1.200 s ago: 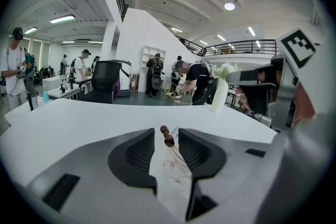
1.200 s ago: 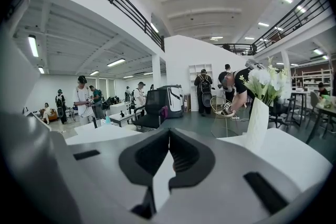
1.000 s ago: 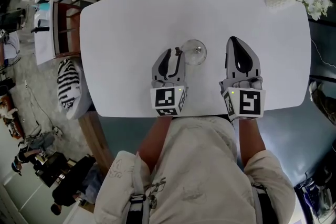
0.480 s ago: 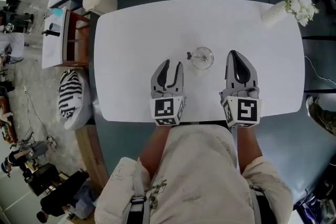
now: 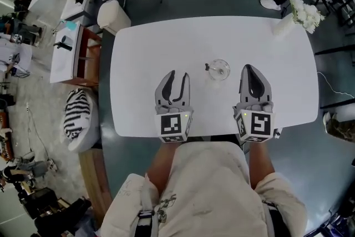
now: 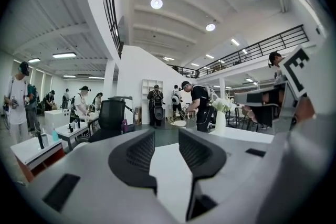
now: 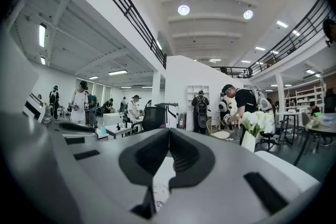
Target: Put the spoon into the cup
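- The cup [image 5: 219,70], a clear glass one, is seen standing on the white tabletop [image 5: 144,47], just beyond the two grippers and between them.
- The spoon [image 5: 207,67] is judged to be in the cup already. Only a small dark end is seen poking past the cup's left rim, and it is too small for certainty.
- The left gripper [image 5: 178,76] is held over the near part of the tabletop, its jaws apart with only bare tabletop between them.
- The right gripper [image 5: 249,69] is held alongside, its jaws pressed together on nothing.
- Little is judged to be left to do, as neither cup nor spoon is touched by a gripper.
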Demonstrator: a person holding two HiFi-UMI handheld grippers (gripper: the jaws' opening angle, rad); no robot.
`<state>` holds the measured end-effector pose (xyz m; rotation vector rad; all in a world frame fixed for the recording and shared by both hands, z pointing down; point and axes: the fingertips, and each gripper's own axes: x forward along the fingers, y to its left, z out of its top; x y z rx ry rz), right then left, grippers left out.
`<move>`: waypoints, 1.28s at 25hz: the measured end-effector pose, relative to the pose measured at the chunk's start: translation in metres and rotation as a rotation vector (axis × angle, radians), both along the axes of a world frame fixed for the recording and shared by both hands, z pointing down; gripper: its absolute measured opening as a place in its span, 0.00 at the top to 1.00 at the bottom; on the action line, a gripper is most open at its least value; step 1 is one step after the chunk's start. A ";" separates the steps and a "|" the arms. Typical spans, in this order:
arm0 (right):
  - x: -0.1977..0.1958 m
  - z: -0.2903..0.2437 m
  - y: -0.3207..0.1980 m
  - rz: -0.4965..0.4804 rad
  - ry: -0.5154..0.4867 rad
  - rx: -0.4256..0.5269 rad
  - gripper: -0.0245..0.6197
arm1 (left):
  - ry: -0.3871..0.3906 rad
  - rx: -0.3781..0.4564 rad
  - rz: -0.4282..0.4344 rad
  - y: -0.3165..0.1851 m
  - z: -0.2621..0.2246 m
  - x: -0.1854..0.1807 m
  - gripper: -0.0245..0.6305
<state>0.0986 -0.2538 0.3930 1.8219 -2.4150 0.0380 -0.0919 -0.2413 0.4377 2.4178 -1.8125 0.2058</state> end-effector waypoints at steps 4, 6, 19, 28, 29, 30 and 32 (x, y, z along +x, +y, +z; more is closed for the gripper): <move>-0.001 -0.017 0.011 0.023 -0.003 0.042 0.98 | -0.019 0.079 0.003 0.007 -0.032 -0.008 0.77; -0.004 -0.028 0.016 0.037 -0.009 0.067 0.98 | -0.035 0.117 0.010 0.010 -0.051 -0.013 0.77; -0.007 -0.060 0.032 0.084 0.002 0.143 0.98 | -0.051 0.271 0.032 0.019 -0.111 -0.019 0.77; -0.006 -0.067 0.041 0.098 0.015 0.152 0.98 | -0.028 0.274 0.044 0.023 -0.116 -0.015 0.87; -0.006 -0.067 0.041 0.098 0.015 0.151 0.98 | -0.026 0.276 0.045 0.023 -0.117 -0.014 0.90; -0.006 -0.067 0.041 0.097 0.014 0.151 0.98 | -0.026 0.278 0.048 0.023 -0.118 -0.013 0.93; -0.008 -0.068 0.039 0.093 0.014 0.151 0.98 | -0.034 0.279 0.052 0.022 -0.118 -0.013 0.95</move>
